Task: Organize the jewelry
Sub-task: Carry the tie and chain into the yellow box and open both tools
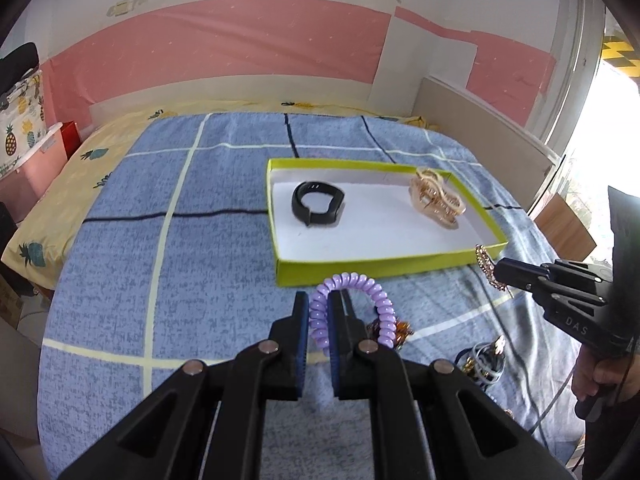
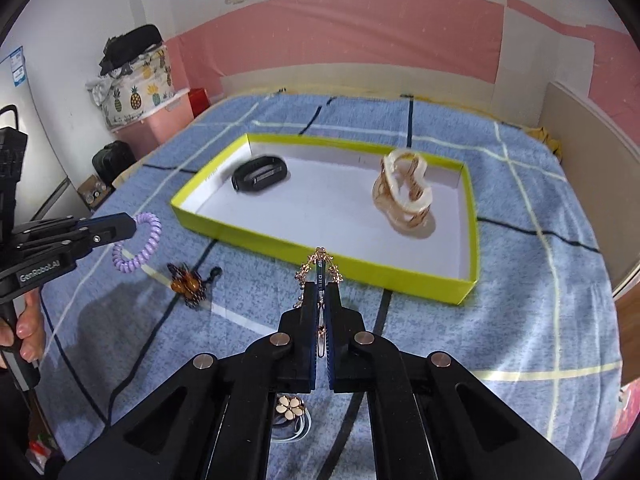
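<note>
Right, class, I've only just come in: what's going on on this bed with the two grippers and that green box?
A person is sorting jewelry into the green-edged box. The left gripper is shut on a purple coil bracelet, and the right gripper is shut on a gold chain; both are held just short of the box. Inside already lie a black band and a beige hair claw. An amber beaded piece lies on the blue blanket.

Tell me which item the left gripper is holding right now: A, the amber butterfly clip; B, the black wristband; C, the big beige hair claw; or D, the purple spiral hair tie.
D: the left gripper has its fingers clamped on the purple spiral hair tie, while the black wristband and beige hair claw lie in the green tray.
</note>
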`<state>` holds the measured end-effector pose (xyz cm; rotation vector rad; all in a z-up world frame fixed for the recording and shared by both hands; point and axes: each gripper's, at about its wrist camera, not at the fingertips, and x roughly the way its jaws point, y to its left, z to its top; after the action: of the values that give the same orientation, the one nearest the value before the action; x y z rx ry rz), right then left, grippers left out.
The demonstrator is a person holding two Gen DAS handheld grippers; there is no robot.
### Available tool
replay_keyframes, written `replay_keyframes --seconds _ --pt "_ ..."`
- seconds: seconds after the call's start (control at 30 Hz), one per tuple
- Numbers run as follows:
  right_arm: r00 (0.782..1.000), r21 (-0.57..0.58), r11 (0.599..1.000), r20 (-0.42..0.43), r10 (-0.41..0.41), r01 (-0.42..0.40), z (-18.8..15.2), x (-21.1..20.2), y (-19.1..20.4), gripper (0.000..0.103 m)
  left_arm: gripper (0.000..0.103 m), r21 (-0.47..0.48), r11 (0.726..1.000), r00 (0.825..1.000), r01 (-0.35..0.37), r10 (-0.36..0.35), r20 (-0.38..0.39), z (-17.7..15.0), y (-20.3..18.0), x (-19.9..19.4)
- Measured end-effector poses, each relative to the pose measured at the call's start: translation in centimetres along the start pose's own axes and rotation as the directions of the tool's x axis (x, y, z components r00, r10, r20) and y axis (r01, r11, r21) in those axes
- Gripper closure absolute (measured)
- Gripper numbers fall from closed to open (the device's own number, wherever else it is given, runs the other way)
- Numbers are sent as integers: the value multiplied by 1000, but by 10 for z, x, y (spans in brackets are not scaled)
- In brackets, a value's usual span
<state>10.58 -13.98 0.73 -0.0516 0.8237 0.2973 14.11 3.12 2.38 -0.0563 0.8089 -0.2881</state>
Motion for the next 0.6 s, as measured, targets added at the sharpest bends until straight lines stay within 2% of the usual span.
replay_keyframes --seconds 0.2,0.37,0.6 --pt "999 28 999 29 -28 28 17 -6 -15 100 94 22 1000 1000 3 -4 10 23 -10 8" --pt "998 51 997 20 -57 56 33 6 -33 100 94 23 1000 1000 3 -3 6 46 -11 26" --pt "996 80 993 -39 -82 85 45 36 -56 100 94 14 999 997 31 -30 -72 60 -14 66"
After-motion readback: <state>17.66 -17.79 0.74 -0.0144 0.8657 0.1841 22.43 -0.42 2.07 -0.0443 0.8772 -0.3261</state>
